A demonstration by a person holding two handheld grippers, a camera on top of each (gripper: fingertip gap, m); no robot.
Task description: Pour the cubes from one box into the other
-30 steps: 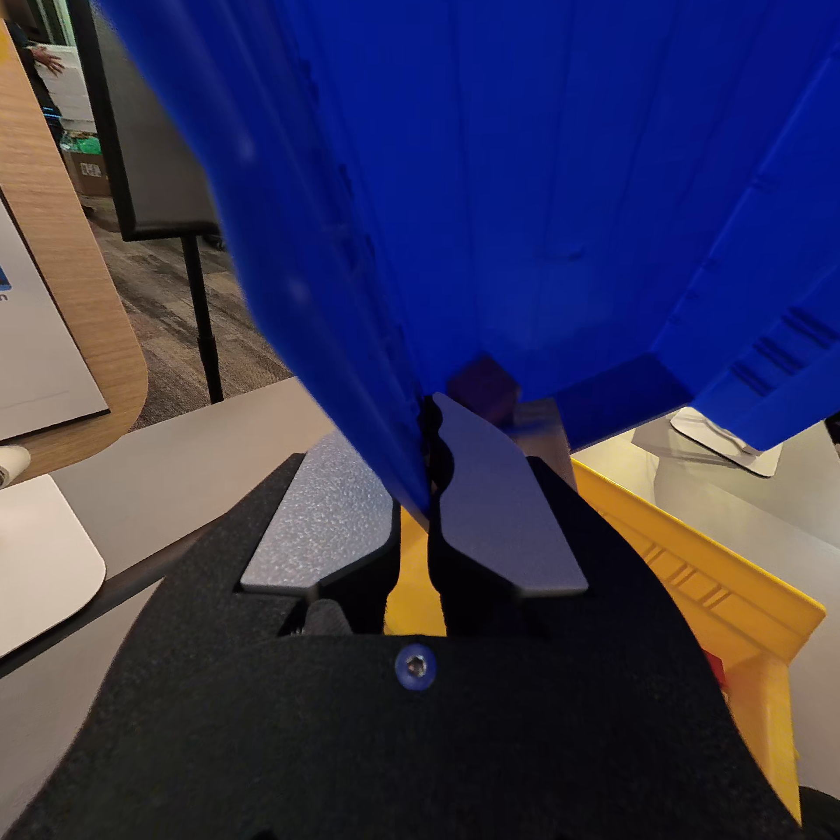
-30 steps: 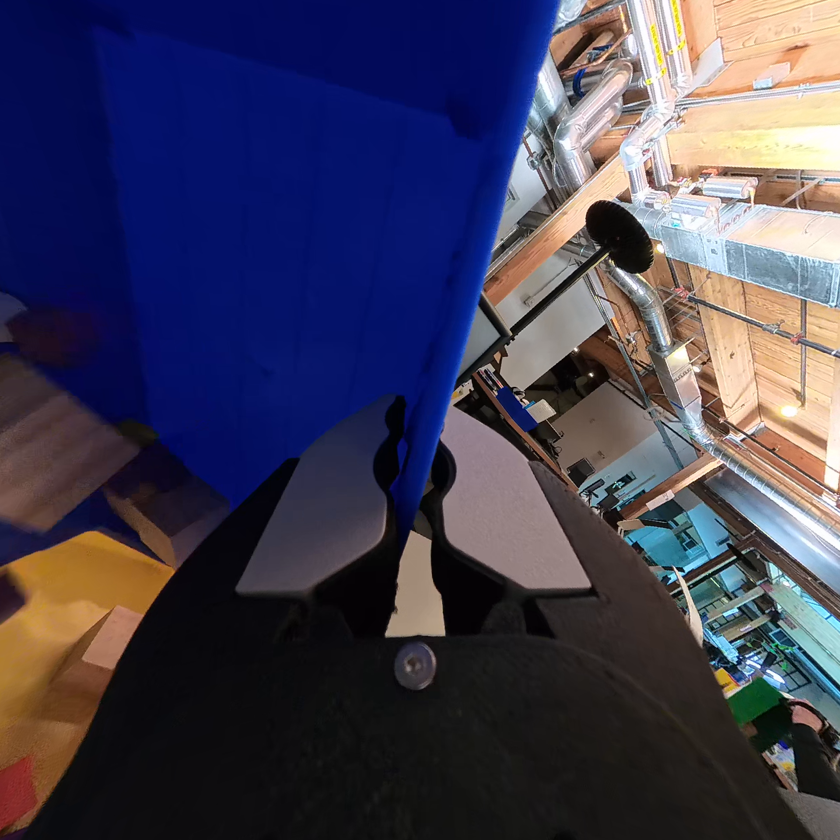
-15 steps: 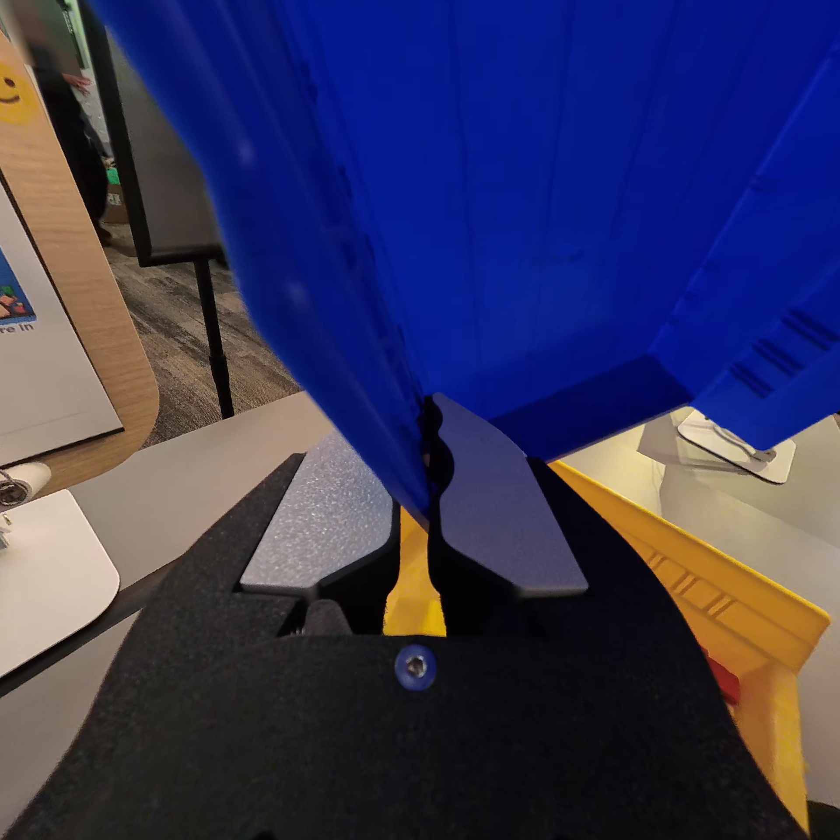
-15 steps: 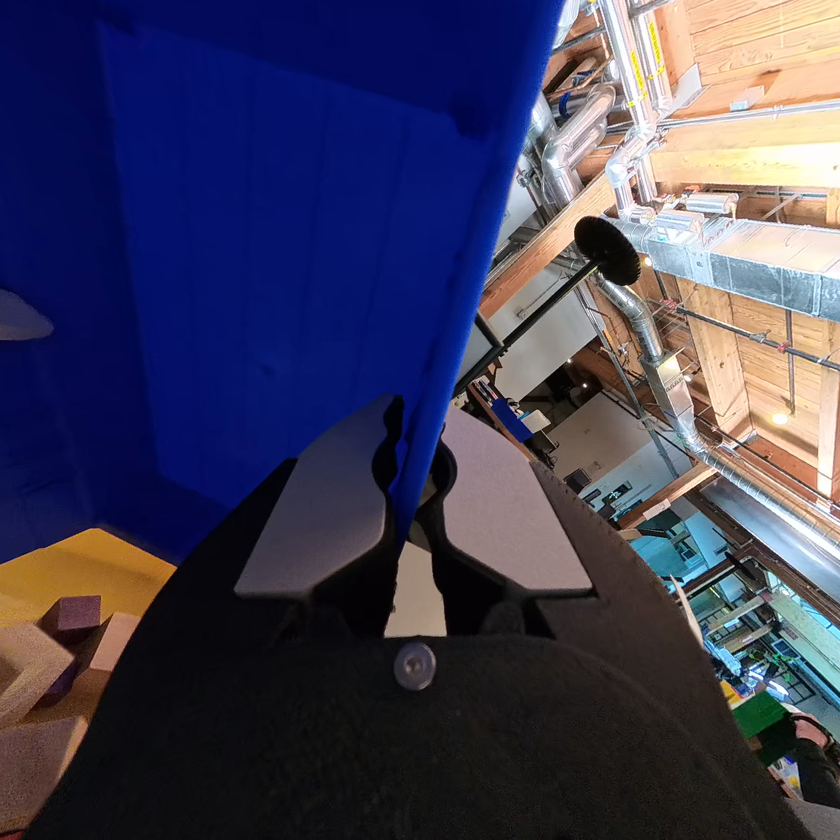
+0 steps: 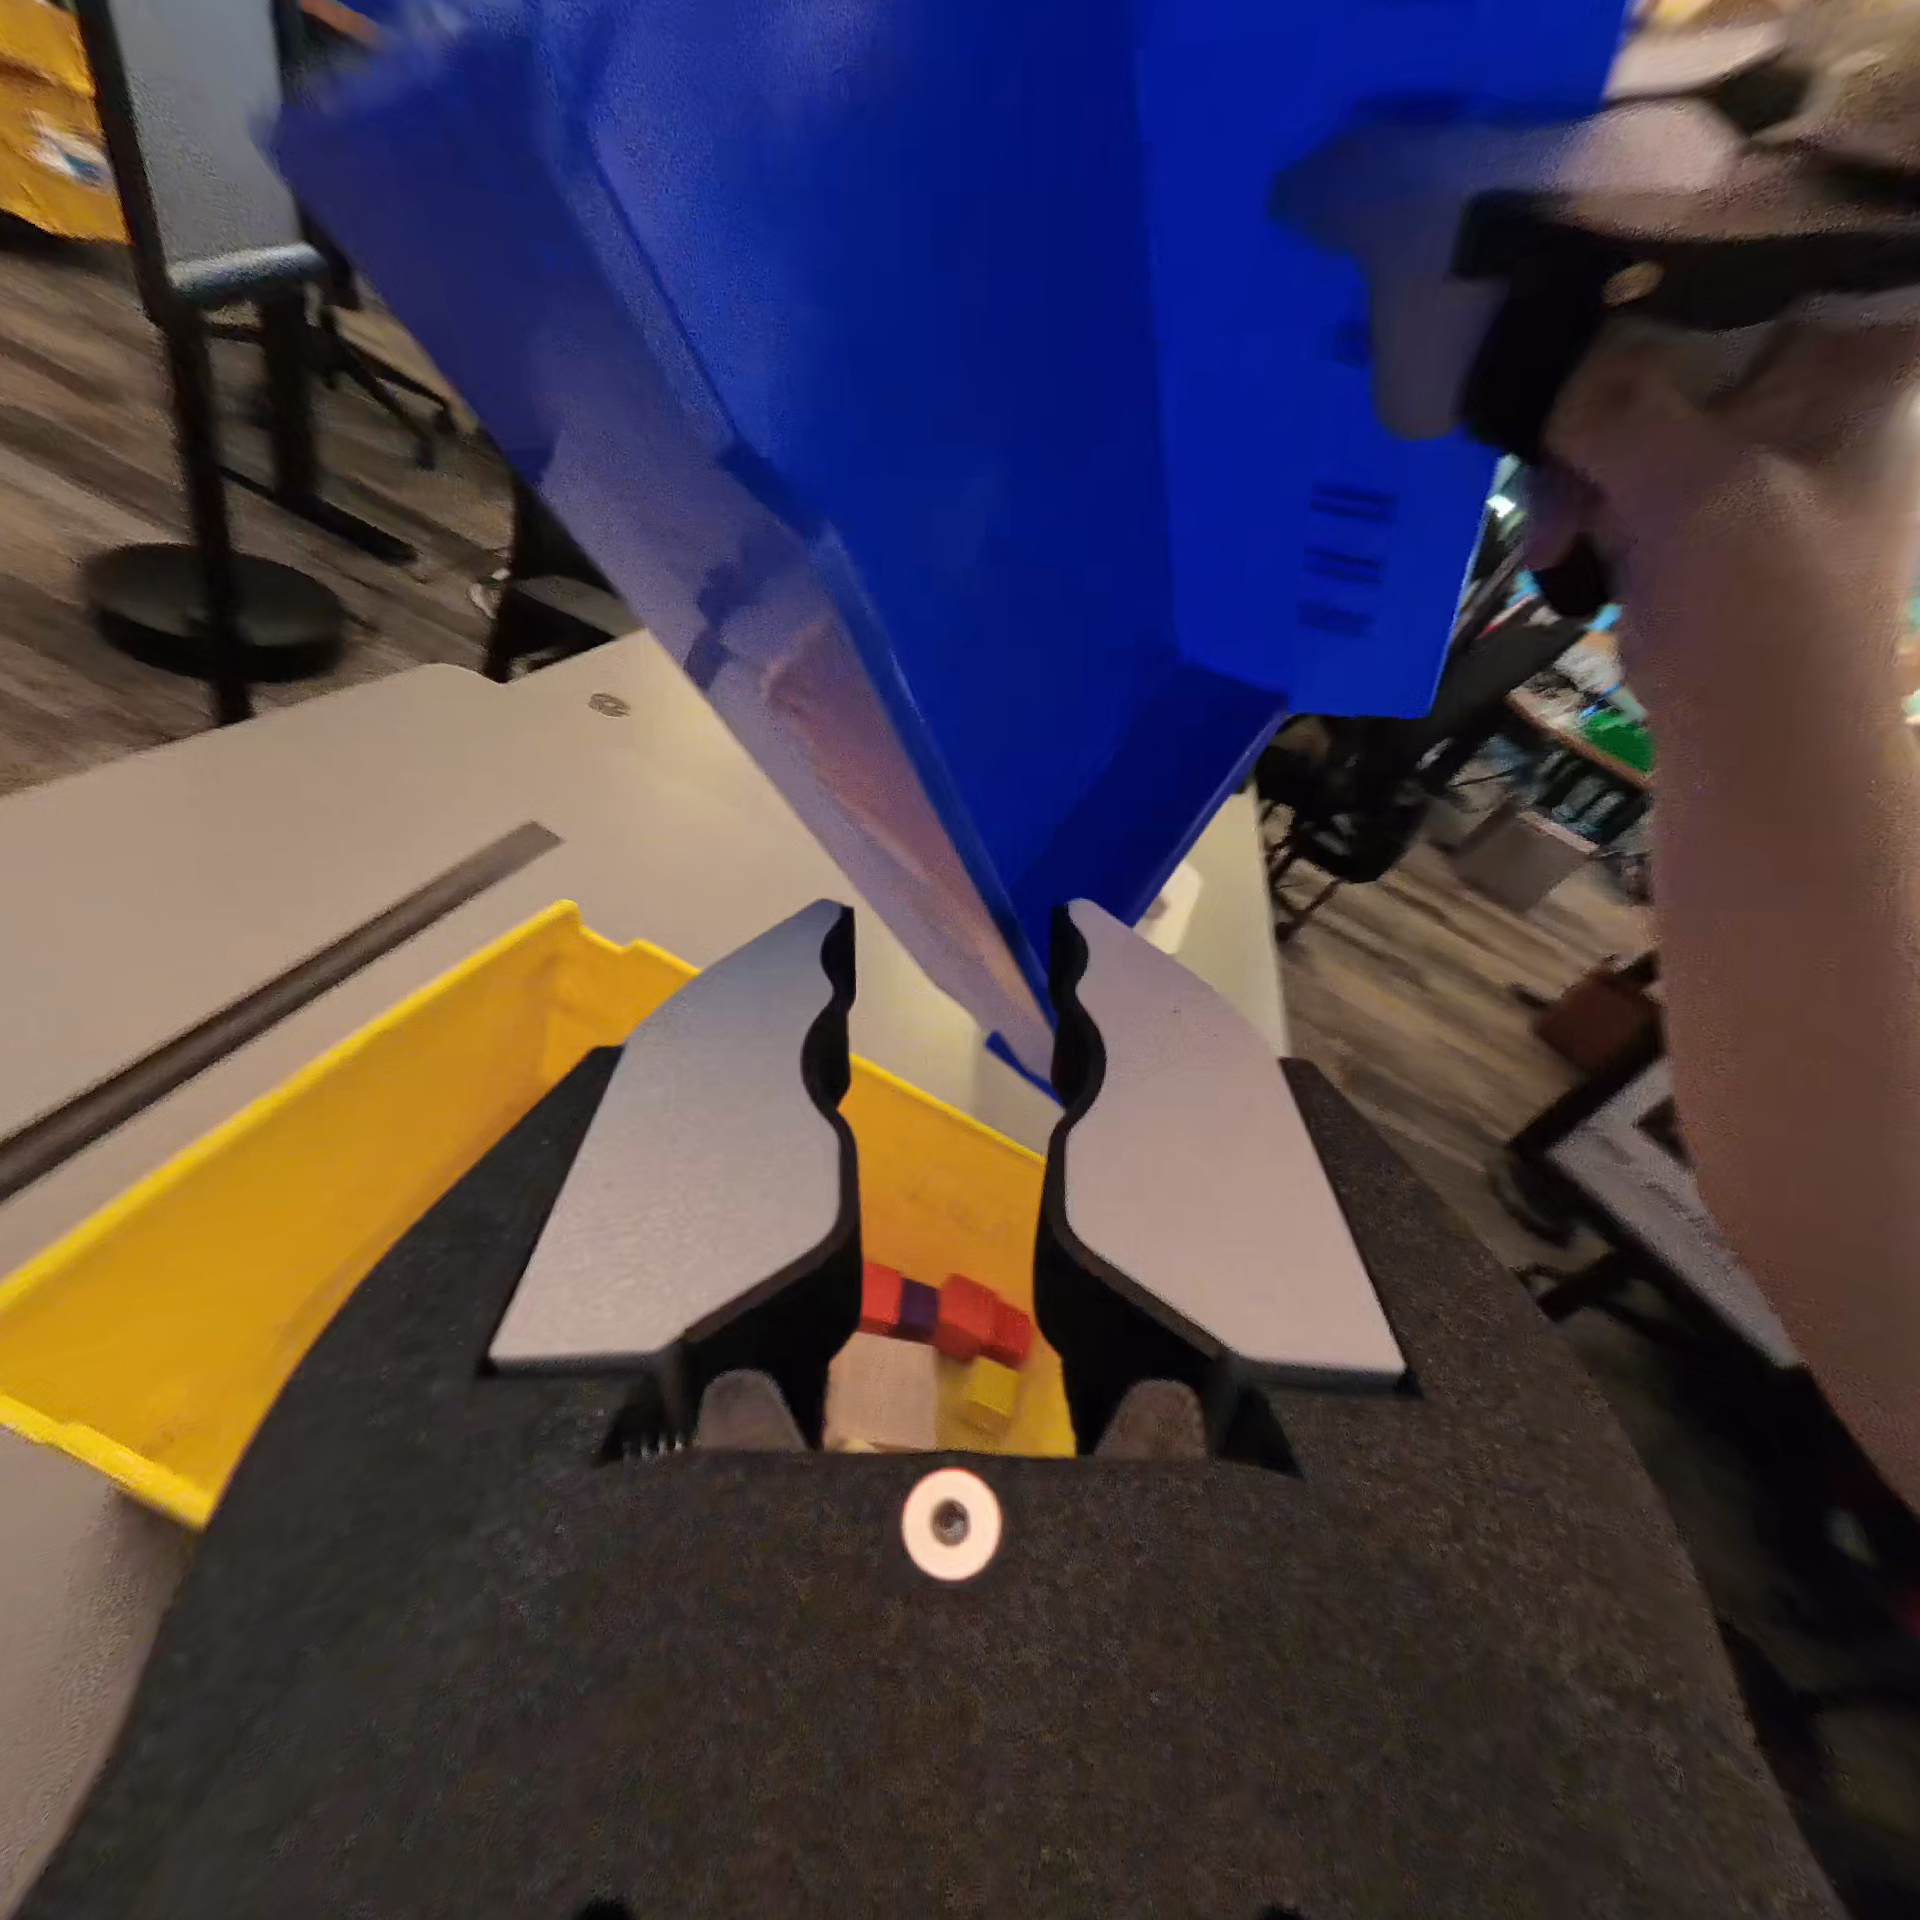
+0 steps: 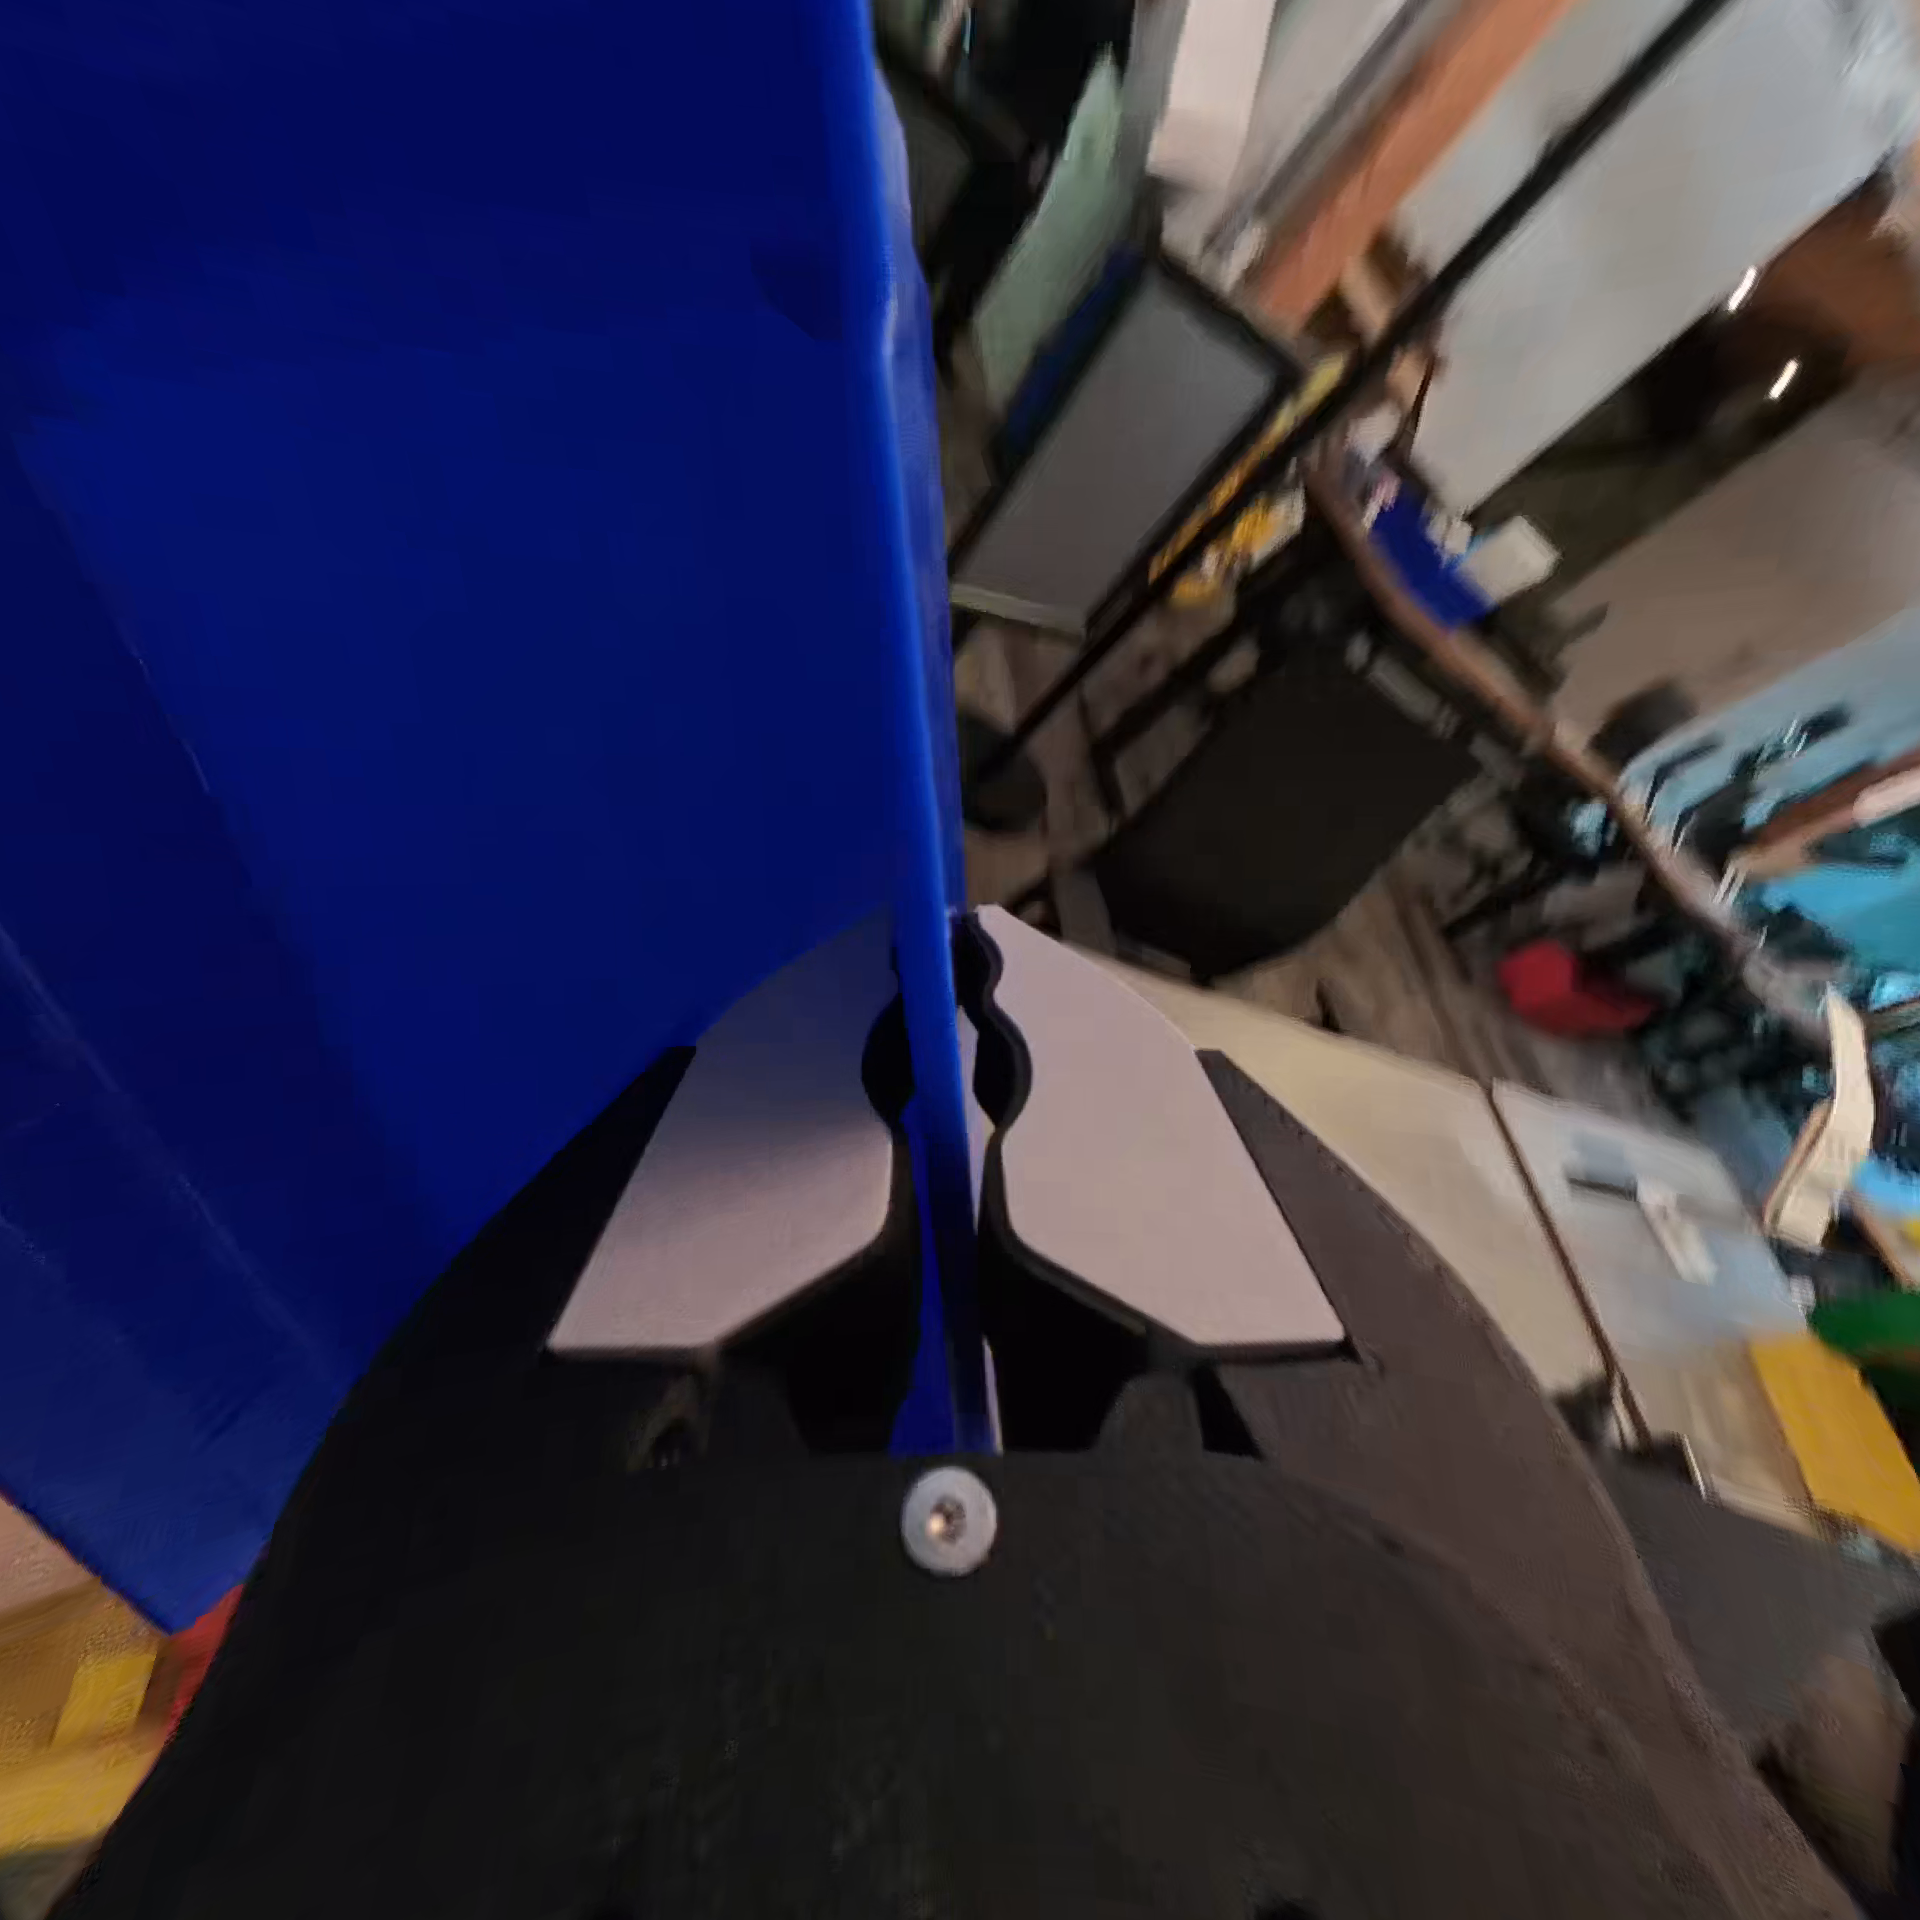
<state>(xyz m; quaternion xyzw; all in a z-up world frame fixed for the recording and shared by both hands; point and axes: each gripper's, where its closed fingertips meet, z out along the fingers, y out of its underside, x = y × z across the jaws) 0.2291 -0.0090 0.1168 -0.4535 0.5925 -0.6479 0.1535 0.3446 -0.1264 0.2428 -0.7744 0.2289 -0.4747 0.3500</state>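
Observation:
The blue box (image 5: 935,416) hangs tilted above the yellow box (image 5: 312,1143), which stands on the grey table (image 5: 260,831). Red, purple and yellow cubes (image 5: 945,1320) lie in the yellow box. My left gripper (image 5: 951,920) is open; the blue box's wall edge runs between its fingers, close to the right one. My right gripper (image 6: 935,925) is shut on the opposite wall of the blue box (image 6: 416,623). It also shows in the left wrist view (image 5: 1434,312), far up on the right. A red cube (image 6: 208,1642) peeks out below the blue box.
A person's forearm (image 5: 1787,935) fills the right side of the left wrist view. A dark groove (image 5: 312,987) runs across the table behind the yellow box. A black floor stand (image 5: 208,613) and chairs stand beyond the table's far edge.
My left gripper has opened and let go of the blue box's wall. Both views have swung downward fast. The cubes that were sliding out now lie in the yellow box.

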